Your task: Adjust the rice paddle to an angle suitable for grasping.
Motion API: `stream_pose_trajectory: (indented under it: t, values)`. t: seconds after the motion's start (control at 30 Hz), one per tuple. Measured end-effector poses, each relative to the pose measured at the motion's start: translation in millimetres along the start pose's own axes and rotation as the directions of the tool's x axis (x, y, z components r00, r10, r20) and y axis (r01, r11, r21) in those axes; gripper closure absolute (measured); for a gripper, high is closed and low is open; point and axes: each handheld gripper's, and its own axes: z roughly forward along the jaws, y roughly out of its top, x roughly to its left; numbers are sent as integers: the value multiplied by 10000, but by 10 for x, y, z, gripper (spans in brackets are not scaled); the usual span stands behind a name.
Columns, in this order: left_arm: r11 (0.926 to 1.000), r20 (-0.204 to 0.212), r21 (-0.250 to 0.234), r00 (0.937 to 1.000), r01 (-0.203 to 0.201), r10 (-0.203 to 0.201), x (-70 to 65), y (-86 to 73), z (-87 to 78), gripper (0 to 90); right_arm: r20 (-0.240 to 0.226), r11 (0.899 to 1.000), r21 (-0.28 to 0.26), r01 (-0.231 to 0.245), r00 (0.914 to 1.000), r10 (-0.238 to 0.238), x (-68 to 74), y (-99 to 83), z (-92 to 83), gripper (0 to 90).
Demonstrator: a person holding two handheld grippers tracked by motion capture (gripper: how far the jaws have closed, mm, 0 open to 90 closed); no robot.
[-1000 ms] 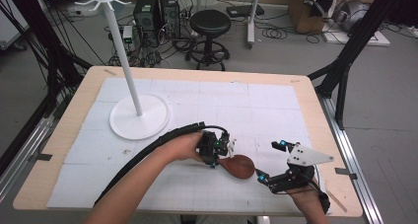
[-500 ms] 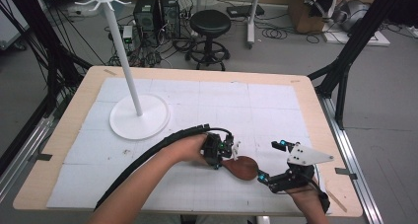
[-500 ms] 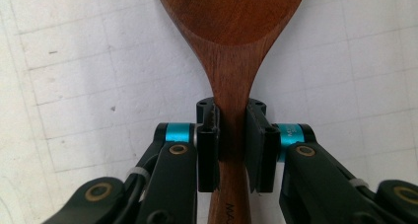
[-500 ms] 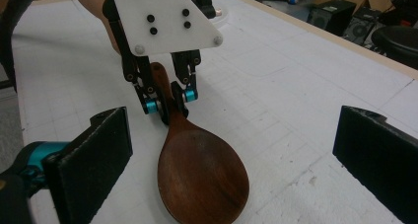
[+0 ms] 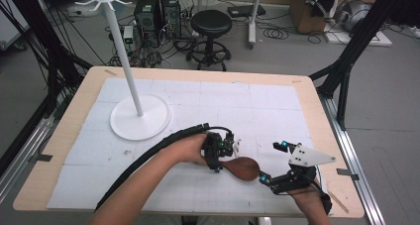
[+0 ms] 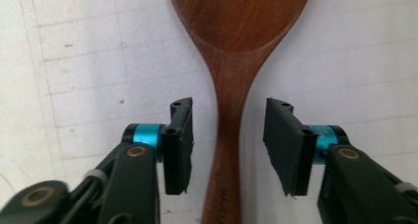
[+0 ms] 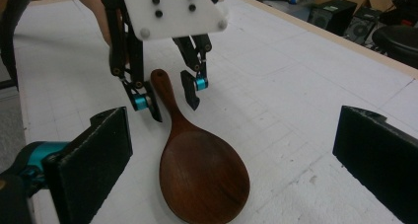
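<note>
Left gripper jaws have just been opening, spoon handle loose between them; right gripper gapes. A nudge could skid the spoon across the worktop.

Smooth dark wooden spoon on matt white table, pale wood rim.

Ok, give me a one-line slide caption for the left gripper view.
Left gripper jaws, just opened, straddle the wooden spoon handle on the white table mat without touching it.
</note>
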Motion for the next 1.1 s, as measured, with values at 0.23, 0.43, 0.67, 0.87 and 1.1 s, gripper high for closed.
stream_pose_trajectory:
  t: [0.23, 0.43, 0.67, 0.87, 1.1]
  values:
    - [9990, 184, -54, 9989, 437, -436, -26, -34, -87, 394, -40, 10000, 21, -45, 10000, 46, 2, 3, -4, 8]
    - [9970, 107, -45, 9970, 771, -770, -61, -67, -104, 294, -17, 10000, -12, 35, 10000, -35, 7, 11, -9, 8]
    - [9918, -162, -388, 9923, 1218, -1225, -130, -86, -130, 119, -67, 10000, 4, 37, 10000, -37, 10, 12, -12, 8]
    - [9894, 12, -530, 9908, 1351, -1352, -194, -124, -158, 17, -119, 10000, 1, 21, 9999, -21, 13, 14, -13, 8]
    - [9889, -219, -738, 9912, 1289, -1309, -275, -170, -221, 17, -140, 10000, -29, -42, 9999, 42, 13, 14, -17, 8]
